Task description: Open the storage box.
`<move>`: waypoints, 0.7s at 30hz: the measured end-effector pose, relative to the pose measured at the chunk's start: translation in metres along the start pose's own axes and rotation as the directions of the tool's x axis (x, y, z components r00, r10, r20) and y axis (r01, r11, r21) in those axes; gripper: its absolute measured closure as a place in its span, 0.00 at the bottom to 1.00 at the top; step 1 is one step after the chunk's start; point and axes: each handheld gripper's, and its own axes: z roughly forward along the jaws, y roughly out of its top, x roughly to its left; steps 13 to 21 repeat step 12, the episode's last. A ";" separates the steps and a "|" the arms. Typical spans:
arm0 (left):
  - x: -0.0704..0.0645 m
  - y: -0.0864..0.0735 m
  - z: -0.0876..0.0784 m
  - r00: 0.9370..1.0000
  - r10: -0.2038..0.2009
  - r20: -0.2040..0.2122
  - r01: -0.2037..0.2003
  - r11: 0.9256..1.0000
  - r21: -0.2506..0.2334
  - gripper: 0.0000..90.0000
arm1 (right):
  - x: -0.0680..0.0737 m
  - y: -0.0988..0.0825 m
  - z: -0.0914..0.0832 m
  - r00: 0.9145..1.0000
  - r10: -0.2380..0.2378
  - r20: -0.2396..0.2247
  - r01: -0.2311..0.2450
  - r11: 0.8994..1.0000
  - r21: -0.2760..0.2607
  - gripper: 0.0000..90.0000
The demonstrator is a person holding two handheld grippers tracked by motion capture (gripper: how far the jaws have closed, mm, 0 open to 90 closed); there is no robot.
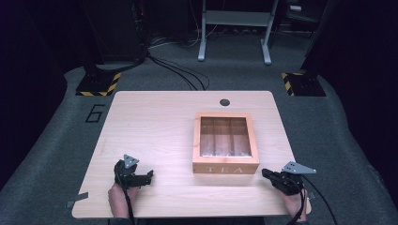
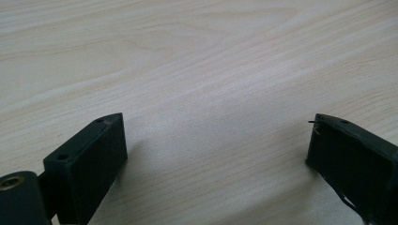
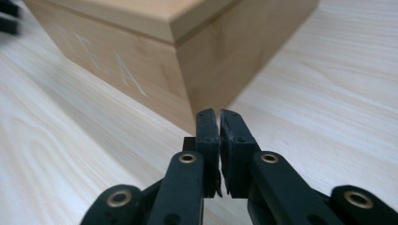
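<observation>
Wooden table (image 1: 155,126), tea box (image 1: 225,143), right gripper (image 3: 219,114) closed beside it

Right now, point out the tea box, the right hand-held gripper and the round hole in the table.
tea box (image 1: 225,168), high view, front wall with lettering.
right hand-held gripper (image 3: 219,115), right gripper view, between its fingertips.
round hole (image 1: 224,102), high view, its centre.

a light wooden table (image 1: 155,126) carries a round hole (image 1: 225,102) near its far edge. beyond it, black cables (image 1: 180,72) cross grey carpet (image 1: 51,140) toward a grey metal stand (image 1: 234,28).
</observation>
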 end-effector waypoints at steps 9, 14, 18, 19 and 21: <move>0.000 0.000 0.000 1.000 0.002 0.000 -0.002 1.000 0.002 0.05 | 0.003 -0.001 0.014 0.997 -0.036 0.071 0.027 0.991 0.128 0.49; 0.000 0.000 0.000 1.000 0.001 -0.001 -0.001 1.000 0.002 0.05 | -0.002 -0.001 0.013 0.999 0.009 0.049 -0.015 0.992 0.123 0.42; 0.000 0.000 0.000 1.000 0.001 -0.001 -0.001 1.000 0.002 0.05 | -0.002 -0.001 0.013 0.999 0.009 0.049 -0.015 0.992 0.123 0.42; 0.000 0.000 0.000 1.000 0.001 -0.001 -0.001 1.000 0.002 0.05 | -0.002 -0.001 0.013 0.999 0.009 0.049 -0.015 0.992 0.123 0.42; 0.000 0.000 0.000 1.000 0.001 -0.001 -0.001 1.000 0.002 0.05 | -0.002 -0.001 0.013 0.999 0.009 0.049 -0.015 0.992 0.123 0.42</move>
